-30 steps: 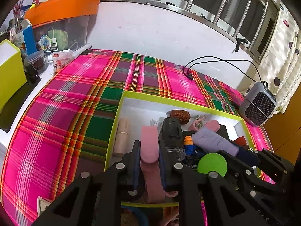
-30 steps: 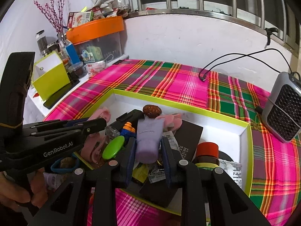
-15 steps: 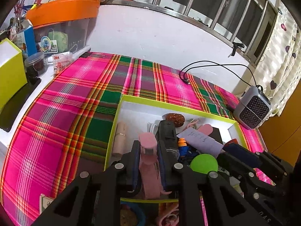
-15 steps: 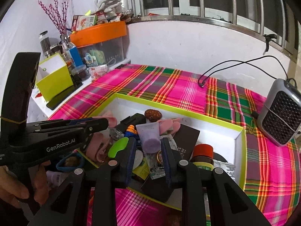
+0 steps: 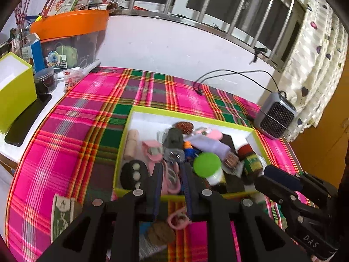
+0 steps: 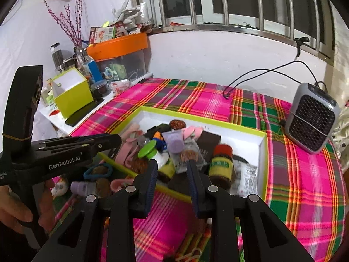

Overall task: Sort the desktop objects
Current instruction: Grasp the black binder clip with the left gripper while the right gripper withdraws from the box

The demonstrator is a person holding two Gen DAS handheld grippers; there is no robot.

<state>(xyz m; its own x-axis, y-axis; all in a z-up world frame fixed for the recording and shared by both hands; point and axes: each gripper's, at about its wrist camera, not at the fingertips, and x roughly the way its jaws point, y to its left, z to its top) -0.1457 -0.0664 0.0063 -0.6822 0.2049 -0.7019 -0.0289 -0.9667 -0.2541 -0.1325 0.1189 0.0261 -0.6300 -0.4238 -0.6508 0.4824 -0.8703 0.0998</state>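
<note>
- Tray [image 5: 229,125] with lime rim holds one green disc [image 5: 207,164], one lilac tube [image 6: 174,142], two brown jars.
- Left gripper [image 5: 172,174] fingers pressed together, empty.
- Right gripper [image 6: 172,170] fingers spread, empty.

Tablecloth [image 5: 91,118]: plaid of hot pink and green, with thin orange, yellow and white stripes.
Tray [image 6: 262,150]: lime-green rim, white inside.
Round lid [image 5: 207,164]: bright green.
Tube [image 6: 174,140]: pale lilac.
Jar [image 6: 221,163]: red cap, green-and-yellow label, dark contents, probably brown.
Small box [image 6: 72,97]: lime green outside, white within.
Storage bin [image 6: 122,52]: orange lid, clear body.
Heater [image 6: 312,118]: grey with black grille.
Grippers' fingers [image 6: 150,174]: black, 2 blue pads each.
</note>
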